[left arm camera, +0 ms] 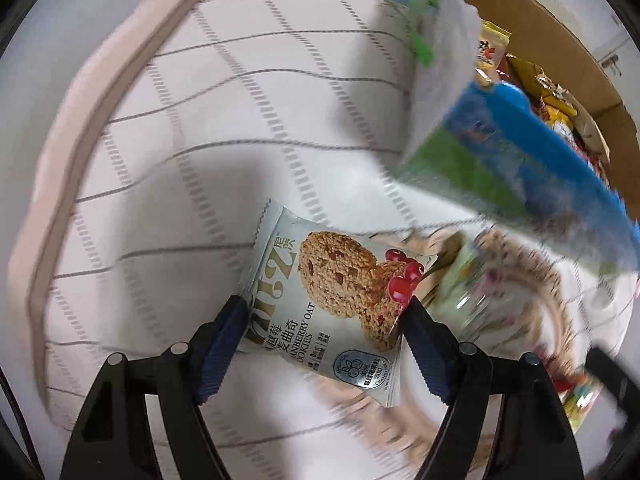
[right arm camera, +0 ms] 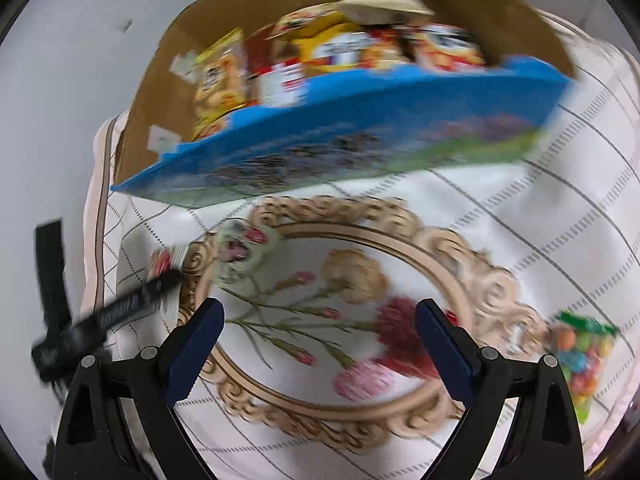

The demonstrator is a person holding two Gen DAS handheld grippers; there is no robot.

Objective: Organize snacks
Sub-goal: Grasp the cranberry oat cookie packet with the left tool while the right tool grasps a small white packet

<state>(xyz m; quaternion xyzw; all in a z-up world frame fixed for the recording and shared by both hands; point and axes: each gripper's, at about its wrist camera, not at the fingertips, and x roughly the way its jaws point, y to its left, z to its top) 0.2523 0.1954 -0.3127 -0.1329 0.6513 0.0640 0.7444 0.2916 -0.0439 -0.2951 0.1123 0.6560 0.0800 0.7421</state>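
Gripping a cranberry oat cookie packet [left arm camera: 328,300] between its two blue-padded fingers [left arm camera: 224,344], the left gripper [left arm camera: 324,308] sits at the lower centre of the left wrist view, both pads touching the packet's edges, above a checked white cloth [left arm camera: 200,120] on the bench. The right gripper [right arm camera: 320,312], lower centre of its own view, has its fingers apart with nothing between them — it hangs over an ornate oval plate [right arm camera: 344,216] painted with flowers. On the plate's upper-left rim lies one small wrapped snack [right arm camera: 240,252]; a bag of coloured candies [right arm camera: 580,356] rests on the cloth at the lower right, just beside the plate. A cardboard box [right arm camera: 160,92] across the top of the right wrist view is packed with snack packets [right arm camera: 332,48], a blue flap [right arm camera: 320,128] hanging in front. Judged from this, sorting is at an early stage — the plate is nearly bare, and most snacks remain in the box.
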